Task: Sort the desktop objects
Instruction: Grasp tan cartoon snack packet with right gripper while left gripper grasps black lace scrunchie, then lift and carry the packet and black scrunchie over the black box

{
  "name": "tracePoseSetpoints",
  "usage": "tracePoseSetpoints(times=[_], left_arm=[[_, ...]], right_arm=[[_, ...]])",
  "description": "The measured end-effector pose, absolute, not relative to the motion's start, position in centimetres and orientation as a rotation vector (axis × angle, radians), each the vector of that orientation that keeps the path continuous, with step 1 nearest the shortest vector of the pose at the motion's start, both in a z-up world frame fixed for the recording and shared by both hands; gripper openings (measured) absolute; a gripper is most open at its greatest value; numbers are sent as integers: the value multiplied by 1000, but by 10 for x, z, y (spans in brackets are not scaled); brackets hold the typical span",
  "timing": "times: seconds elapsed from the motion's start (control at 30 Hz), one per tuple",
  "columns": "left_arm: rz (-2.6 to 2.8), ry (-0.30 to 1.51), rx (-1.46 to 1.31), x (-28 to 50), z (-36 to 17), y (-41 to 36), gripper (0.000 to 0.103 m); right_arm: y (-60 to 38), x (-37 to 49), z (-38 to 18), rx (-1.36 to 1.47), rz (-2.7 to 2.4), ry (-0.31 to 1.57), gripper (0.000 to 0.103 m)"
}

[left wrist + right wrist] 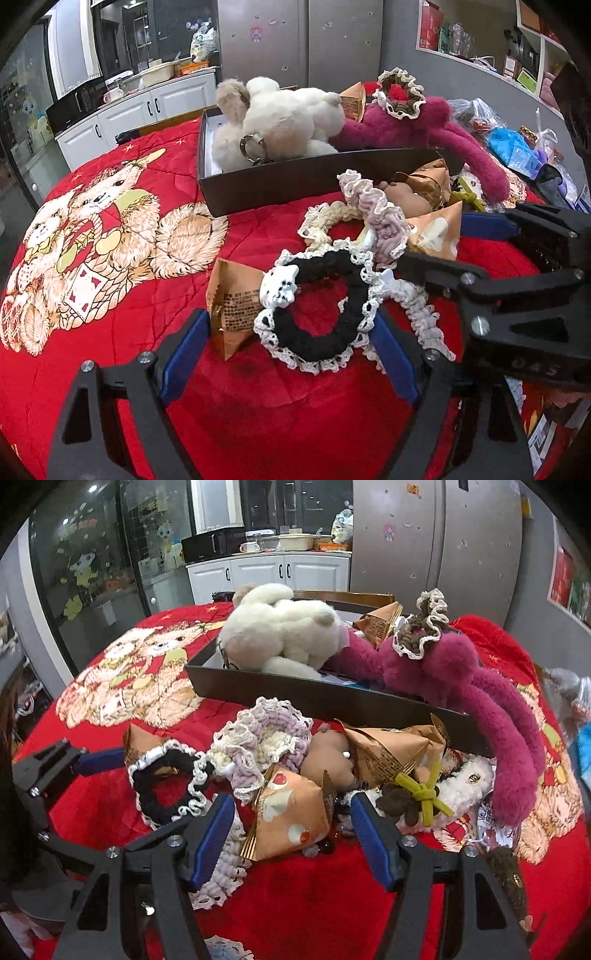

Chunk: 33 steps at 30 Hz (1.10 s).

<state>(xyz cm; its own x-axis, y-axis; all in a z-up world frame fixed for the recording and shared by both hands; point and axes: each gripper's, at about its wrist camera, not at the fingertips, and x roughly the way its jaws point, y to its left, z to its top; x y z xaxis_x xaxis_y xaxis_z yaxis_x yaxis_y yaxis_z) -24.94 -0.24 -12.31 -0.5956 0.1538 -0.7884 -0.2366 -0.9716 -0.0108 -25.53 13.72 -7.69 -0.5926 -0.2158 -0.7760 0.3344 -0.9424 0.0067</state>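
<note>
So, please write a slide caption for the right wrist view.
Open right claw around a triangular snack packet beside crocheted scrunchies.

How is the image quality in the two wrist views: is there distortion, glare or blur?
Left wrist view: strong fisheye bending, dark corners; the black scrunchie between the open left gripper is sharp. Right wrist view: same curving; ceiling light glares on the glass door; the paper packet at the right gripper is clear.
</note>
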Motion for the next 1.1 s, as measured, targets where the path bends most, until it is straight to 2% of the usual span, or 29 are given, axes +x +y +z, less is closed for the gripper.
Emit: tracePoseSetpoints(times=[0.03,0.07,0.1,0.17,0.2,0.5,1.1], left_arm=[[2621,140,-1280,-249,-123,-2,78],[2621,141,-1276,-248,-123,-1,76],[2622,143,-1272,-247,-122,-1,69],[2626,155,-1269,-245,-122,1,49],[2632,172,-1282,-245,-122,2,30],[2598,141,-1289,-242,-123,0,14],[2655,101,-1207,-230,-84,-1,13]], right_arm=[[136,-255,-78,1215,-2560,225,54],[136,-255,-78,1218,-2560,230,39],[137,-258,-83,1264,-2516,186,39],[139,-256,-84,1245,-2524,173,37],[138,-255,-84,1241,-2525,185,36],[144,-252,-76,1234,-2521,104,32],[151,-242,-49,1184,-2551,77,32]])
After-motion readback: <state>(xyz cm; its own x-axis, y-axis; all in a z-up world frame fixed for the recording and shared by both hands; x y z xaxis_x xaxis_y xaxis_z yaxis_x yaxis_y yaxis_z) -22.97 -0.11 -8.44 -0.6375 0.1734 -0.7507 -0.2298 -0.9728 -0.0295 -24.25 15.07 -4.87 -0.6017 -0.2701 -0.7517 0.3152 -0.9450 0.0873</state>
